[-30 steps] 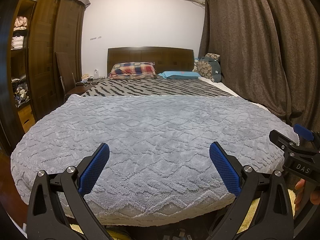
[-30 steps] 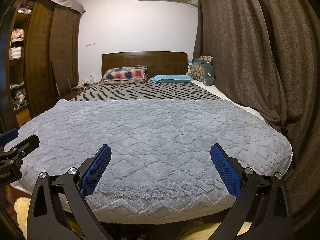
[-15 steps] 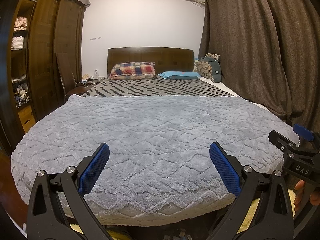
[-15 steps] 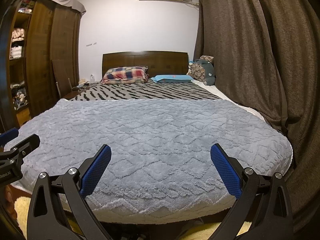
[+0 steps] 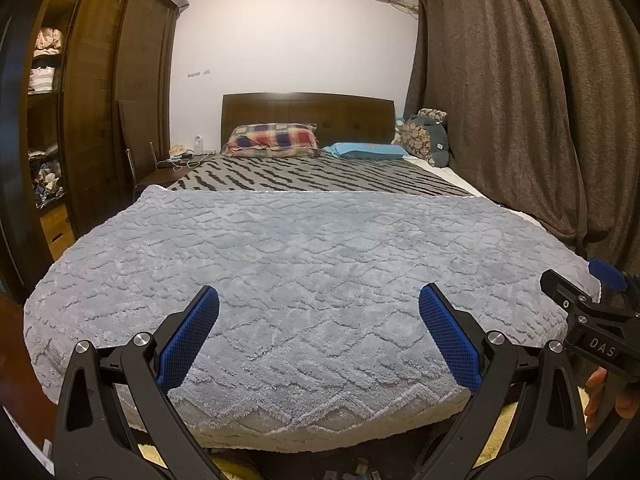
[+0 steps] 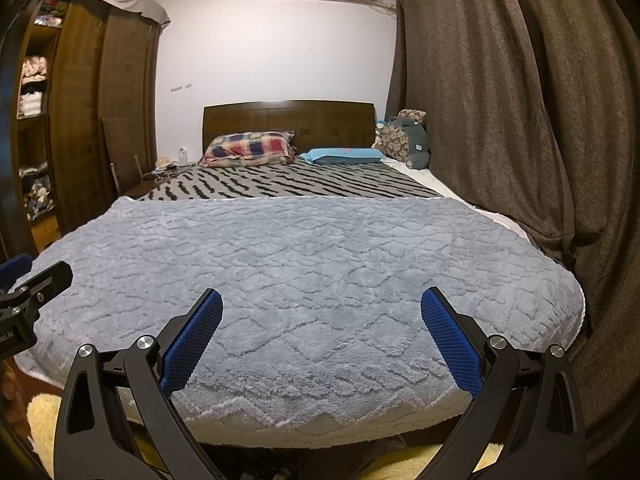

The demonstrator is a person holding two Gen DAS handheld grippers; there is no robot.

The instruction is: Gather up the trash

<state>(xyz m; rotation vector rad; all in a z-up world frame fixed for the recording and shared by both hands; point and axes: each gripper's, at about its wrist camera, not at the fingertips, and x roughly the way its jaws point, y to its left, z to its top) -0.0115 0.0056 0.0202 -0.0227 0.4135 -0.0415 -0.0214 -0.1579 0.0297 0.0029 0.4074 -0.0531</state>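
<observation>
My left gripper (image 5: 318,308) is open and empty, held over the foot of a bed covered by a grey fluffy blanket (image 5: 304,264). My right gripper (image 6: 322,312) is open and empty too, beside it over the same blanket (image 6: 312,264). The right gripper shows at the right edge of the left wrist view (image 5: 580,300). The left gripper shows at the left edge of the right wrist view (image 6: 24,292). No trash shows on the blanket. A few small unclear items (image 5: 360,470) lie in shadow on the floor under the bed's foot.
A zebra-striped cover (image 5: 320,176), a plaid pillow (image 5: 272,140) and a blue pillow (image 5: 364,150) lie toward the headboard. Brown curtains (image 5: 520,100) hang along the right. A wooden wardrobe (image 5: 92,100) stands left. A yellow rug (image 6: 44,412) lies on the floor.
</observation>
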